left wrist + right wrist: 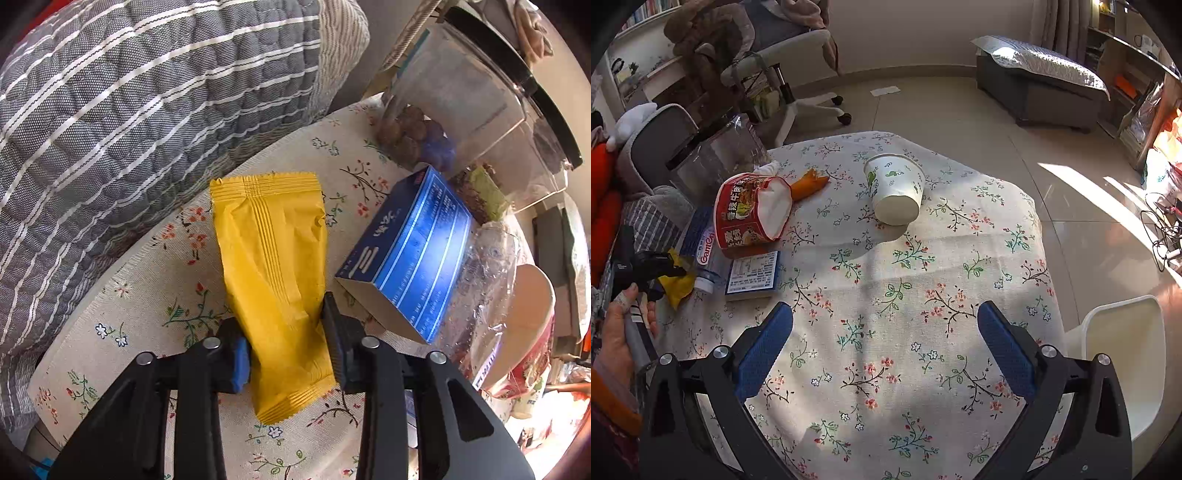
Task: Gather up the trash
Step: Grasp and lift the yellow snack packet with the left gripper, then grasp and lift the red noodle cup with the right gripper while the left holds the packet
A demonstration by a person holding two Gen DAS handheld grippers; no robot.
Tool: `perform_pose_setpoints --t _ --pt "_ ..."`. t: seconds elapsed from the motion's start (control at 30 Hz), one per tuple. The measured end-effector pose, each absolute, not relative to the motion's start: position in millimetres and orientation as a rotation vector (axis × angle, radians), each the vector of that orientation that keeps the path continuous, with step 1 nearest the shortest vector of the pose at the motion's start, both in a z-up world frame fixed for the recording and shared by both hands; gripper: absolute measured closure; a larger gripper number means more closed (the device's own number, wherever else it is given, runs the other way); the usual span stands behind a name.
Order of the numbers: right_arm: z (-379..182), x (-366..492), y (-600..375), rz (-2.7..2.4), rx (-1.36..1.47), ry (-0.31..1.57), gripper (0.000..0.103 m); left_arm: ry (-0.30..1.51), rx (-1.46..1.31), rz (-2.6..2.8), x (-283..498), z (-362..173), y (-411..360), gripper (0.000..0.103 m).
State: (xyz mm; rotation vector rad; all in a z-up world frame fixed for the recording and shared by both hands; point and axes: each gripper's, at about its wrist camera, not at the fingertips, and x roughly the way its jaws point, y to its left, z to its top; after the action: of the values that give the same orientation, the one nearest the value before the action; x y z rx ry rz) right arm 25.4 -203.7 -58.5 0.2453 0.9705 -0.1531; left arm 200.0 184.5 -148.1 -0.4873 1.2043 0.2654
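The plastic bottle [705,254] lying on the worktop reads "GanCh" on its label, the rest cut off. The red instant-noodle cup [750,214] carries Chinese characters, "香辣牛肉" among them. The blue box [410,254] bears white Chinese print too small and blurred to read. The yellow wrapper [273,280] shows no lettering.

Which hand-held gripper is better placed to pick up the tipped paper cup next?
Right. The right hand-held gripper is open with the paper cup ahead of it; the left hand-held gripper is shut on the yellow wrapper.
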Motion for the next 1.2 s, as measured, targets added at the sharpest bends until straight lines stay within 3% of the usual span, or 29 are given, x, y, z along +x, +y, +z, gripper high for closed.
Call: perform_pose_setpoints --t 0.33,0.63,0.87,1.2 --pt "-54.5 28.1 -191.8 -0.092 0.231 0.948 0.007 1.02 -0.31 0.171 158.4 -54.1 148.4 0.082" --pt "-61.6 69.1 -165.9 0.017 0.221 0.927 0.007 0.791 -0.345 -0.035 83.3 39.4 123.5 0.081" --pt "-62.7 127.2 -111.4 0.021 0.21 0.87 0.007 0.687 -0.291 0.003 69.4 64.0 126.3 0.081" --pt "-86.0 191.1 -59.0 -0.028 0.274 0.9 0.007 0.71 -0.335 -0.021 76.7 57.7 151.0 0.081"
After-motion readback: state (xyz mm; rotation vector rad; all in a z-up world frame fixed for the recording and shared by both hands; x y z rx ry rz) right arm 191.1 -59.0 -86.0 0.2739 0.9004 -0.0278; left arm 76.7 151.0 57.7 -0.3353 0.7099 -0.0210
